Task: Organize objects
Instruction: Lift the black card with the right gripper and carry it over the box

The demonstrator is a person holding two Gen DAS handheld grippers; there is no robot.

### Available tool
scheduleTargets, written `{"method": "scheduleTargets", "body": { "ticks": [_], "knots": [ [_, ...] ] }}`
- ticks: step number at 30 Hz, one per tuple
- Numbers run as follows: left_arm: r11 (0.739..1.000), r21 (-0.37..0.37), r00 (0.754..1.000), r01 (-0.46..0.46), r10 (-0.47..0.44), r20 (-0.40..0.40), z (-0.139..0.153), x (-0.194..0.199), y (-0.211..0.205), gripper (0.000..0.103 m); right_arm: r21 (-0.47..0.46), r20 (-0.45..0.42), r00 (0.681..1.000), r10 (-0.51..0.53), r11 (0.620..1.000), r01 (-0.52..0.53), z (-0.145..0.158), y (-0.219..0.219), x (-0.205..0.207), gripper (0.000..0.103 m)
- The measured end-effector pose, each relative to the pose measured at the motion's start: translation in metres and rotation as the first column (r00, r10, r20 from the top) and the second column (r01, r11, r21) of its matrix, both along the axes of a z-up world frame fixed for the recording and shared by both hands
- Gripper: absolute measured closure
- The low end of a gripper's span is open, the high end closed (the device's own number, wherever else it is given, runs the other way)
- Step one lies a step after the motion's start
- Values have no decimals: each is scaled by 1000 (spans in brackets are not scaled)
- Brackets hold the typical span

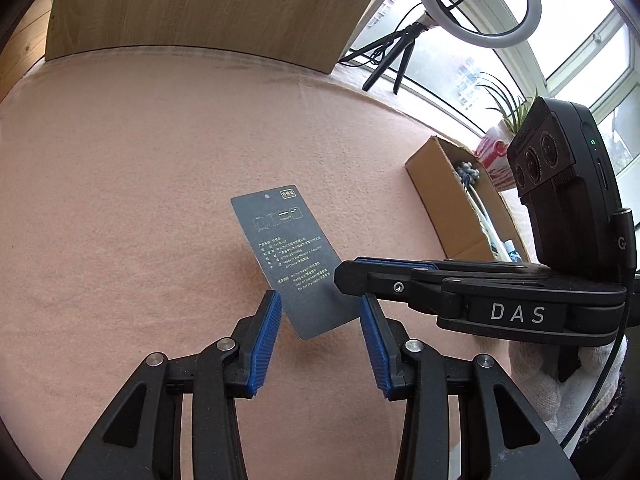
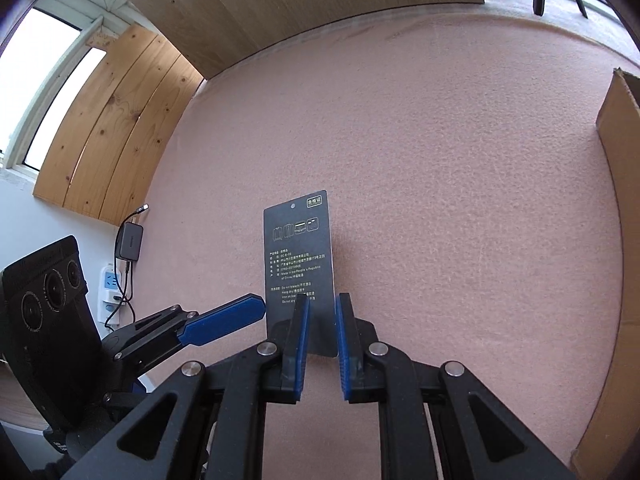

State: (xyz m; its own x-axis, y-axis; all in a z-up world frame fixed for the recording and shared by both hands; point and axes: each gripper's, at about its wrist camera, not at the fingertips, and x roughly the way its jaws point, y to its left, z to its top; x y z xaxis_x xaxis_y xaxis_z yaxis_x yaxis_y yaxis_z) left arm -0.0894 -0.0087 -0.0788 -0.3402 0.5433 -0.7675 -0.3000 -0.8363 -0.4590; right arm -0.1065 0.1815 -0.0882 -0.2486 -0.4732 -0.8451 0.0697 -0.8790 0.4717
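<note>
A dark grey printed hang tag [image 1: 287, 258] lies on the pink felt table; it also shows in the right wrist view [image 2: 299, 258]. My left gripper [image 1: 320, 300] is open, its blue pads on either side of the tag's near end. My right gripper [image 2: 321, 304] has its jaws narrowly apart over the tag's near end; in the left wrist view the right gripper [image 1: 352, 276] comes in from the right with its tip at the tag's edge. Whether it grips the tag is unclear. The left gripper's blue finger [image 2: 224, 320] shows at the tag's left side.
An open cardboard box [image 1: 452, 200] with small items inside stands at the table's right side, also seen in the right wrist view [image 2: 620, 200]. A wooden board [image 1: 200, 4] stands at the back. A ring light on a tripod [image 1: 476, 0] and a potted plant [image 1: 508, 108] stand by the window.
</note>
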Motion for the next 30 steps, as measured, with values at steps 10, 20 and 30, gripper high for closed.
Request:
{"method": "scheduleTargets", "body": {
  "ticks": [10,20,30],
  "knots": [
    [990,15,987,139,-138,-88,41,-13,90,60,16,-106,984,-146,989,149,54,83,12,90],
    [959,6,951,284,-281,-129,59,-21,194,60,37,-150,943,-297,952,305,73,168,35,91],
    [932,-27,922,362,-362,-140,52,-29,273,60,37,-152,908,-390,916,400,68,241,49,91]
  ]
}}
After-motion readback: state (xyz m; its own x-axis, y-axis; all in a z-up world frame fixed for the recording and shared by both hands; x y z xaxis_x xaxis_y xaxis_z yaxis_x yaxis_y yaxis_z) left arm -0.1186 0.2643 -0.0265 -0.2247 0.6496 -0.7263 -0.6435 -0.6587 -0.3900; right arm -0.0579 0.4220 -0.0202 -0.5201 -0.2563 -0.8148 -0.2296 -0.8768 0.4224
